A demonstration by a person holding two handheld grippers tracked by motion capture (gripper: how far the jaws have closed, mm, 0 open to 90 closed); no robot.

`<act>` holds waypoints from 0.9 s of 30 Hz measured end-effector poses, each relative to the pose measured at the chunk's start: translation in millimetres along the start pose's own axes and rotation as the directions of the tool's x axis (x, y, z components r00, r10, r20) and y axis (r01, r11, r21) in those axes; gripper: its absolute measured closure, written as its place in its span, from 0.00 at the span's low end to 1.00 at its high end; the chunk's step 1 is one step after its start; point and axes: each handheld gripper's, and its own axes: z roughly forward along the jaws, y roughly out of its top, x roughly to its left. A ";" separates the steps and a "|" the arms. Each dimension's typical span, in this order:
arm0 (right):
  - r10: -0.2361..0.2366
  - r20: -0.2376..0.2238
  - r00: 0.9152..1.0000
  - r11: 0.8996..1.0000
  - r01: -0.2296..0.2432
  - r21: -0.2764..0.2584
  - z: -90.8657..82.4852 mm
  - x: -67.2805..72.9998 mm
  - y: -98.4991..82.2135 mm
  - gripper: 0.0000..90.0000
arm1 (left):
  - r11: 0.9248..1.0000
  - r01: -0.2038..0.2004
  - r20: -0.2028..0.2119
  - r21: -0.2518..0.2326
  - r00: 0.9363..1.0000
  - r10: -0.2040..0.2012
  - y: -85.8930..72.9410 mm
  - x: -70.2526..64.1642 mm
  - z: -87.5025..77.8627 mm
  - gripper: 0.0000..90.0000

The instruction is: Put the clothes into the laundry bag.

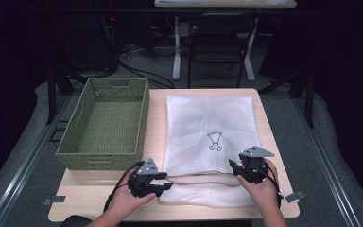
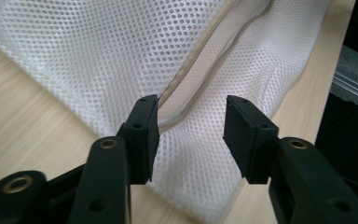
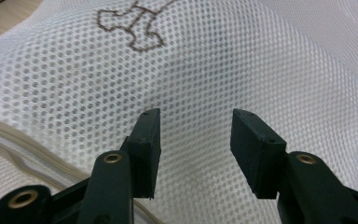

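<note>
Along the table's [image 1: 269,142] near edge, both grippers, left [image 1: 166,181] and right [image 1: 235,168], hover with empty, parted jaws above the folded mesh bag [image 1: 208,123], apparently releasing its fold.

Both grippers, left gripper [image 1: 163,182] and right gripper [image 1: 236,166], are black with blocky rectangular pads [image 2: 144,135], brass-ringed screw holes, grey three-cornered top plates with small holes, and black trailing cables.

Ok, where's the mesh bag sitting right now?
In the high view the mesh bag lies flat on the table's right half, beside the basket, its near edge between the two claws.
</note>
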 end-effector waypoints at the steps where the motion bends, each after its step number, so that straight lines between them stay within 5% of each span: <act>1: -0.012 -0.001 1.000 1.000 0.012 -0.007 -0.1 2.6 0.9 0.58 | 1.000 -0.012 -0.021 0.007 1.000 0.012 -1.5 -0.2 -2.4 0.57; 5: -0.042 0.001 0.999 0.998 0.042 -0.042 -0.6 8.4 3.4 0.55 | 0.999 -0.015 -0.049 0.052 0.999 0.017 -10.4 3.1 -14.4 0.56; 12: -0.057 0.012 0.998 0.997 0.058 -0.059 2.1 10.9 3.2 0.54 | 0.998 0.064 -0.052 -0.020 0.997 -0.064 -27.9 19.1 -12.5 0.59; 16: -0.045 0.004 0.999 0.998 0.045 -0.041 8.2 8.5 0.8 0.54 | 1.000 0.026 -0.048 0.002 0.998 -0.026 -32.5 19.3 -3.0 0.59; 23: -0.024 -0.002 1.000 0.999 0.024 -0.033 12.0 5.4 -1.3 0.54 | 0.998 0.011 -0.041 0.062 0.999 -0.009 -36.3 20.0 6.4 0.58; 27: -0.026 0.000 1.000 0.999 0.026 -0.032 12.7 5.1 -1.7 0.54 | 0.998 0.025 -0.043 0.055 0.999 -0.022 -37.2 21.9 8.5 0.58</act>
